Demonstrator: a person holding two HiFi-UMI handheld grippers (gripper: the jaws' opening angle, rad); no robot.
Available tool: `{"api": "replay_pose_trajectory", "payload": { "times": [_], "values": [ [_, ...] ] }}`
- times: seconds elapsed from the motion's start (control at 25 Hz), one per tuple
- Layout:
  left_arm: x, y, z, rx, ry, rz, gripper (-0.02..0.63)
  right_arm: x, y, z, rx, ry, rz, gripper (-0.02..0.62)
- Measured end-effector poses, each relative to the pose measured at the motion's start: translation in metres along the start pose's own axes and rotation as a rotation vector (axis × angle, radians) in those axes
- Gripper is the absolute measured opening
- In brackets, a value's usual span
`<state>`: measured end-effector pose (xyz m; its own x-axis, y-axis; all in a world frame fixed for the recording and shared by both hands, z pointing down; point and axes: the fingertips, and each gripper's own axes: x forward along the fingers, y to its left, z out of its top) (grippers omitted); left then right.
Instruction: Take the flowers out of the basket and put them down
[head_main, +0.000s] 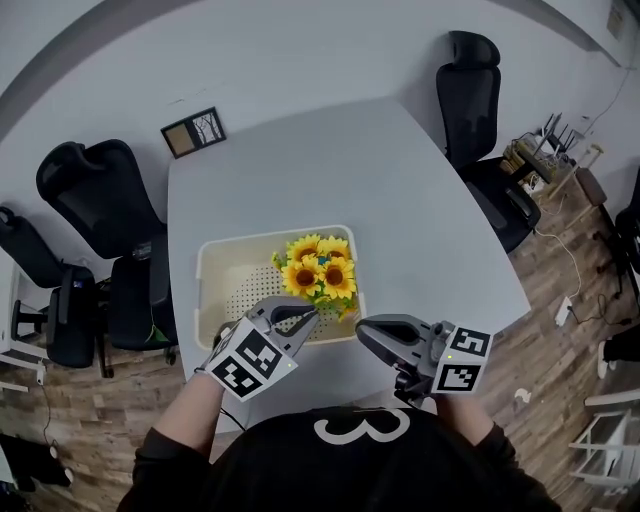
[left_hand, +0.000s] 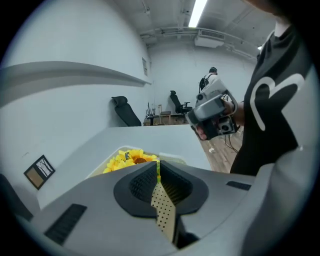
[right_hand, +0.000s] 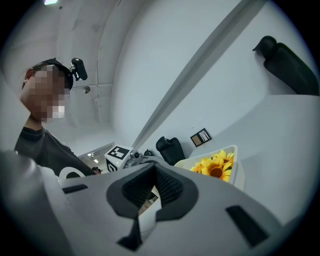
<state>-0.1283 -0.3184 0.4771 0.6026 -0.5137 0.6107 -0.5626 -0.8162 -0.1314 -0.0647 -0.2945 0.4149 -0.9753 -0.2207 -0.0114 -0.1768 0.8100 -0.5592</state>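
You had the flowers (head_main: 320, 272) sitting in the basket (head_main: 215, 262): a small bunch of yellow sunflowers with brown centres and a few green leaves. They were packed into the basket's right end as your head view showed it, heads facing up, some leaning over the near right rim. The basket was a shallow cream rectangle with a perforated floor, resting flat on the desk (head_main: 400, 200) near your edge.

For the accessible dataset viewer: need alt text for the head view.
Yellow sunflowers sit at the right end of a white perforated basket on a pale grey table. The left gripper is at the basket's near rim, the right gripper just beyond its near right corner, both closed.
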Motion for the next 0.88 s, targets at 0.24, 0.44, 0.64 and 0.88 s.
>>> {"api": "replay_pose_trajectory", "payload": {
  "times": [0.24,0.44,0.64,0.88],
  "values": [
    [0.018,0.012,-0.02,0.073,0.085,-0.05,0.135,-0.002,-0.005,0.0,0.011,0.001,-0.013,0.008],
    [0.032,0.006,-0.032,0.14,0.156,-0.137,0.144,-0.01,-0.011,-0.004,0.034,-0.008,-0.037,0.008],
    [0.047,0.011,-0.045,0.15,0.213,-0.195,0.144,-0.015,-0.011,-0.007,0.045,-0.016,-0.055,0.008],
    [0.058,0.021,-0.06,0.198,0.271,-0.198,0.144,-0.027,-0.012,-0.017,0.069,-0.026,-0.091,0.008]
  ]
}}
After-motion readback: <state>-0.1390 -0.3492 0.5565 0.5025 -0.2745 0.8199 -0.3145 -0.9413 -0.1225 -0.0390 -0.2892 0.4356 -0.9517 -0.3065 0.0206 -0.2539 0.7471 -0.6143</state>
